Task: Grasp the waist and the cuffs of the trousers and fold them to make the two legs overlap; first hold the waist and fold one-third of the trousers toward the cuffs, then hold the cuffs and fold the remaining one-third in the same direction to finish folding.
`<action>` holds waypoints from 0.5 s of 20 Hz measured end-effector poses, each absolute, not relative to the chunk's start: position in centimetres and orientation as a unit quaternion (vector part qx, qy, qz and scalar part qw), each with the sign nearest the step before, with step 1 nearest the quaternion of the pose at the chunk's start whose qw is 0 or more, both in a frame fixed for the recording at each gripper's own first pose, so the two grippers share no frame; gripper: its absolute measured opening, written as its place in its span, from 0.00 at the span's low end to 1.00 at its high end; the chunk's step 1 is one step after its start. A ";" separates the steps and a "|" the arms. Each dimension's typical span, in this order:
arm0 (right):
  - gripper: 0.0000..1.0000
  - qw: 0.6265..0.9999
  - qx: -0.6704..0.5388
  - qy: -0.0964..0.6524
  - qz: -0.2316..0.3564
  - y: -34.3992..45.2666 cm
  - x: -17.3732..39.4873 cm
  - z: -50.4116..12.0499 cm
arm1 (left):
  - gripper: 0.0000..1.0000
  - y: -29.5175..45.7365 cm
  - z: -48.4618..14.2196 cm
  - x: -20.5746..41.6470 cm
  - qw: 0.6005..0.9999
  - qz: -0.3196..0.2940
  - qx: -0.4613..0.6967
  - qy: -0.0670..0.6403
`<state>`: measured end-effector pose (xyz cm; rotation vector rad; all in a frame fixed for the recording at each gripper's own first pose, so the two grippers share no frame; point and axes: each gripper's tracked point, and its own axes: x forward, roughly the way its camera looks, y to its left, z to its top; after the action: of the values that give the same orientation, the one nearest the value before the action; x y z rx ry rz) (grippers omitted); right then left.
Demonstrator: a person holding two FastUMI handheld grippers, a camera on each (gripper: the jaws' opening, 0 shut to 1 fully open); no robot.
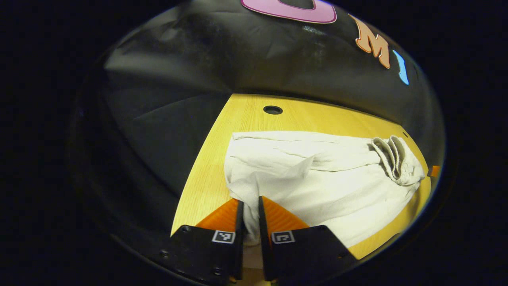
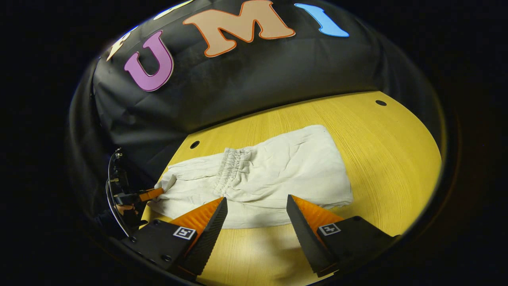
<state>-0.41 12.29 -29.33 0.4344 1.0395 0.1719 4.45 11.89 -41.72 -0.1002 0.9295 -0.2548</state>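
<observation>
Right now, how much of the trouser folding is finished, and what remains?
Done: the trousers lie on the table with the waistband already folded onto the legs. In hand: the left gripper pinches the cuff end, while the right gripper hovers open. Left: folding the cuff third over.

Recording booth — black cloth wall point(image 2: 254, 79), bare wooden table point(image 2: 389, 151)

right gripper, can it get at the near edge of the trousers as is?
Probably yes. The right gripper is open, hovering just short of the near edge of the trousers, with bare table below and nothing between them.
</observation>
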 end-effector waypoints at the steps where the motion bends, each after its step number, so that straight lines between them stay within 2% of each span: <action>1: 0.96 0.841 0.209 0.493 0.079 12.1 -0.6 -29.3 | 0.16 11.8 -41.6 4.6 0.886 -0.121 -0.046 0.445; 3: 0.96 0.839 0.214 0.494 0.075 11.5 -0.9 -29.2 | 0.01 11.9 -41.5 4.8 0.888 -0.110 -0.035 0.446; 6: 0.96 0.842 0.212 0.490 0.076 10.7 -1.1 -28.8 | 0.00 11.4 -40.5 4.9 0.888 -0.102 -0.028 0.449; 10: 0.96 0.841 0.225 0.485 0.074 9.7 -1.1 -27.8 | 0.00 10.4 -37.0 6.3 0.905 -0.102 -0.034 0.411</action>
<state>-1.05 9.73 -27.84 0.4763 1.0257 0.1572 6.28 10.36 -36.99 -0.0694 0.8487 -0.2104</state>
